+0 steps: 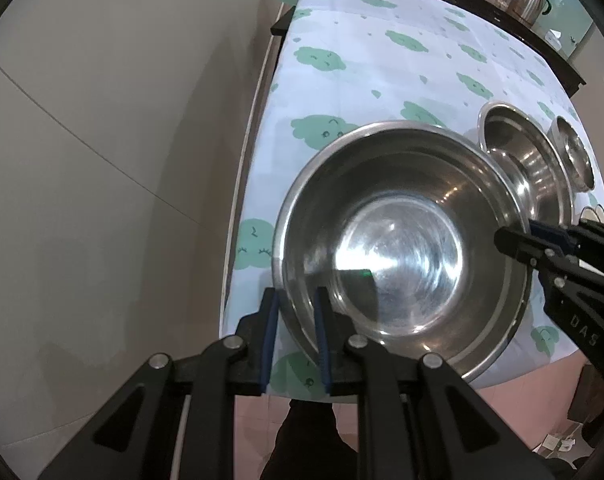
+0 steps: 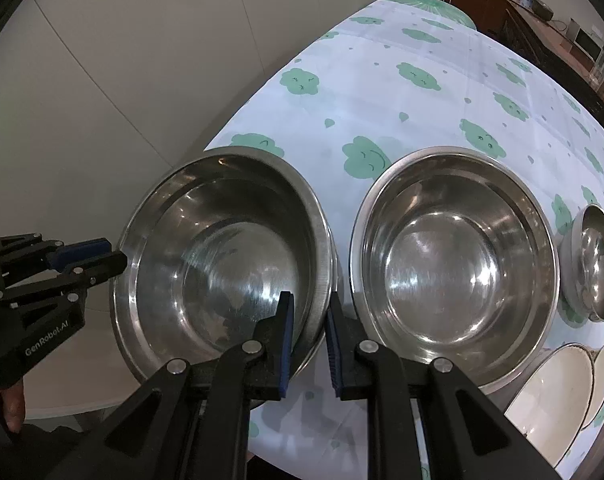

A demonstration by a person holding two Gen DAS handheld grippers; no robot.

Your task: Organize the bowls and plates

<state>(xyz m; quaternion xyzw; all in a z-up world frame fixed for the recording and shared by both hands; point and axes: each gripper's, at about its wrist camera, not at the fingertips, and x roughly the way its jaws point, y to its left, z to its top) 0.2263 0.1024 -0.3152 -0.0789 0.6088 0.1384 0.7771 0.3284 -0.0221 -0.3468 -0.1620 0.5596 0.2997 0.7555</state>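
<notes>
A large steel bowl (image 1: 397,248) (image 2: 222,264) sits at the near left corner of the table; whether it rests on the cloth or hangs just above it I cannot tell. My left gripper (image 1: 296,296) (image 2: 110,254) is shut on its left rim, one finger outside the wall and one inside. My right gripper (image 2: 307,300) (image 1: 509,236) is shut on the opposite rim in the same way. Right beside it stands a second big steel bowl (image 2: 453,264) (image 1: 525,160), then a small steel bowl (image 2: 595,264) (image 1: 573,152). Two white ceramic bowls (image 2: 549,396) lie at the near right.
The table (image 1: 381,64) wears a white cloth with green cloud prints, and its far half is bare. Pale floor drops away along its left edge. A dark sideboard with a kettle (image 1: 531,0) runs behind at the right. A green seat (image 2: 425,2) stands at the far end.
</notes>
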